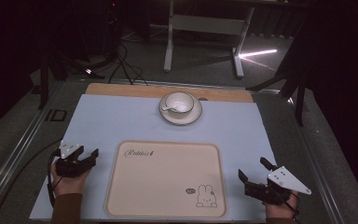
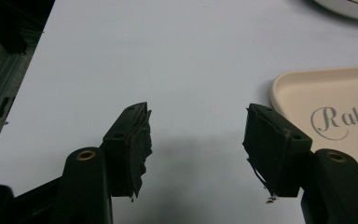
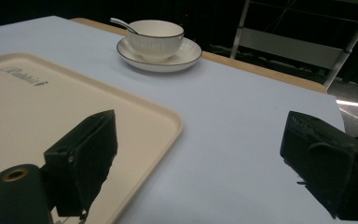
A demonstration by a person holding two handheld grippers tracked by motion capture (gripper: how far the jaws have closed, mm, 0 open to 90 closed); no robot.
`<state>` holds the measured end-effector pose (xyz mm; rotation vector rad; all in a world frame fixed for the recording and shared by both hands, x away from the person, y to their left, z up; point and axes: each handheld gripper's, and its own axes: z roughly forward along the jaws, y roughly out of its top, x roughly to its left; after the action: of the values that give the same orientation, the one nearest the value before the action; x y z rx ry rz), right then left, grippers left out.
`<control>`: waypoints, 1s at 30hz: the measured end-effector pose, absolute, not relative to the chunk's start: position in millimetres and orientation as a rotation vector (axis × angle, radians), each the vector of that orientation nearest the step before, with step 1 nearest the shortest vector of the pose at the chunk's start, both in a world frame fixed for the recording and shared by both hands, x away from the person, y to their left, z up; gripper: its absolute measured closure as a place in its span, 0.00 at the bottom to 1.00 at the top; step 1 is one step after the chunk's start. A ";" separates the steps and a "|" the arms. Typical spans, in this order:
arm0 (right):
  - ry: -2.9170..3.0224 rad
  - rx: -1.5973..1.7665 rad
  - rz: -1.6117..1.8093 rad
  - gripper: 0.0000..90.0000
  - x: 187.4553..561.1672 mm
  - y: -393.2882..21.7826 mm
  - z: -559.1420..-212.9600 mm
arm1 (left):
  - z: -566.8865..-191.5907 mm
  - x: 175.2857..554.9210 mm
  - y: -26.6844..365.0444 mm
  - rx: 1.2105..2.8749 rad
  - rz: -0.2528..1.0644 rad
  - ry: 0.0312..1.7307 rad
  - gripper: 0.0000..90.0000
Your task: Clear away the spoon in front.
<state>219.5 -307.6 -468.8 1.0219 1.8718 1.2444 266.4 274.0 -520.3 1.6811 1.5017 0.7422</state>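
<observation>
Evidently no step is begun yet: both grippers are held low at the near corners of the table, well apart from anything graspable. At the left, the left gripper (image 1: 85, 157) is seen with its jaws spread wide and nothing between them, just beside the left edge of the tray (image 1: 165, 179); bare pale-blue table cover (image 1: 121, 121) lies under them in the left gripper view. In the middle, the tray is laid flat, a cream rounded rectangle with a raised lip, a script word and a small rabbit drawing printed on it; its surface looks smooth and matte. Beyond it, at the far edge, a white ribbed bowl (image 1: 179, 102) with a dark rim is set on a matching saucer (image 1: 181, 115), a spoon (image 1: 169, 110) resting inside. At the right, the right gripper (image 1: 254, 173) is likewise held wide and empty. A forward reach toward the glossy, probably slippery crockery is judged likely next, calling for a careful, level grip.
</observation>
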 end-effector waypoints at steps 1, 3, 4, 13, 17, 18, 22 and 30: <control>1.873 1.020 1.242 0.12 219.4 -307.6 -469.0 | -520.1 266.5 273.4 1.682 0.740 1.497 0.45; 1.875 1.021 1.239 0.12 219.2 -308.0 -469.1 | -519.9 266.5 273.0 1.683 0.734 1.493 0.45; 1.874 1.021 1.246 0.12 219.5 -308.9 -468.9 | -519.9 266.4 272.7 1.685 0.737 1.489 0.45; 1.863 1.015 1.263 0.12 218.4 -309.8 -467.8 | -502.5 265.0 260.9 1.708 0.712 1.395 0.45; 1.864 1.015 1.260 0.12 219.2 -310.7 -468.0 | -487.0 270.2 243.8 1.756 0.732 1.310 0.44; 1.864 1.015 1.261 0.12 219.4 -310.6 -468.1 | -484.1 272.0 240.6 1.761 0.734 1.296 0.44; 1.873 1.007 1.261 0.12 219.5 -309.7 -468.1 | -466.0 287.4 220.2 1.781 0.745 1.222 0.43; 1.890 0.996 1.251 0.12 220.3 -308.5 -468.9 | -454.3 310.5 190.2 1.809 0.749 1.133 0.44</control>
<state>220.3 -308.5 -468.9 0.9958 1.8900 1.2515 310.5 190.2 -454.3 1.8091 1.1328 0.7490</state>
